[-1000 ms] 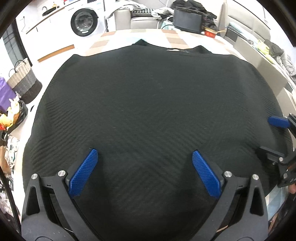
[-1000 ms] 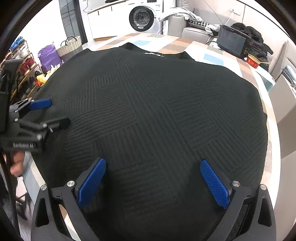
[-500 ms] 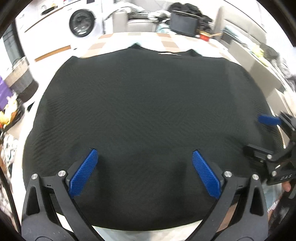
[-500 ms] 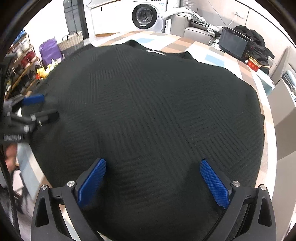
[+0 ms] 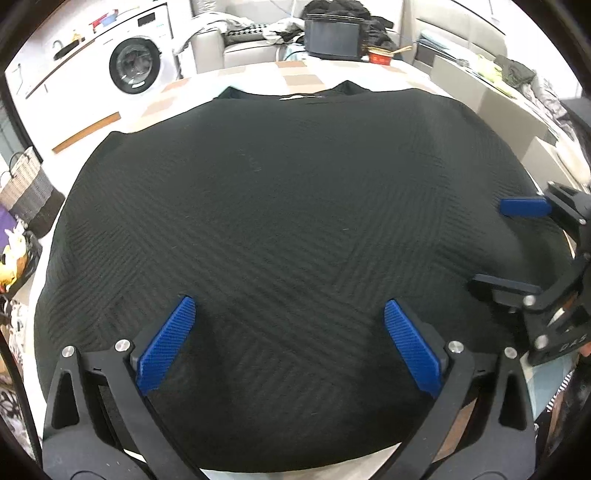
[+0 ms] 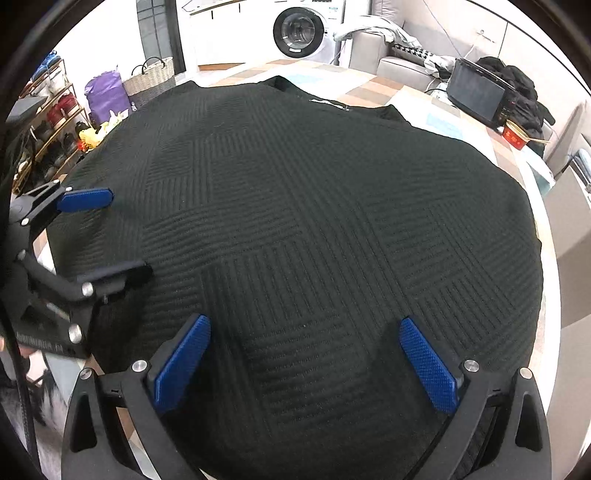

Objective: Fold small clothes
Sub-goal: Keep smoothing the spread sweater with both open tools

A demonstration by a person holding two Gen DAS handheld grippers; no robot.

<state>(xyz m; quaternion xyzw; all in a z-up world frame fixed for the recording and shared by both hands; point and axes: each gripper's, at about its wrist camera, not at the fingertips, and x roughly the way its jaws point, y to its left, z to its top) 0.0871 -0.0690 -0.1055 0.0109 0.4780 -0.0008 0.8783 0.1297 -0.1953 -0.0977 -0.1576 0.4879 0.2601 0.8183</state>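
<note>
A black ribbed knit garment lies spread flat over the table, collar at the far end; it also fills the right wrist view. My left gripper is open and empty, hovering over the garment's near hem. My right gripper is open and empty over the near hem further right. The right gripper shows at the right edge of the left wrist view. The left gripper shows at the left edge of the right wrist view.
The table has a checked cloth. A dark box and a red bowl stand at its far end. A washing machine, a sofa, a wicker basket and a shoe rack surround it.
Both grippers have pulled back toward the near hem, so the garment's front edge and the table edge now show. Both stay open.
</note>
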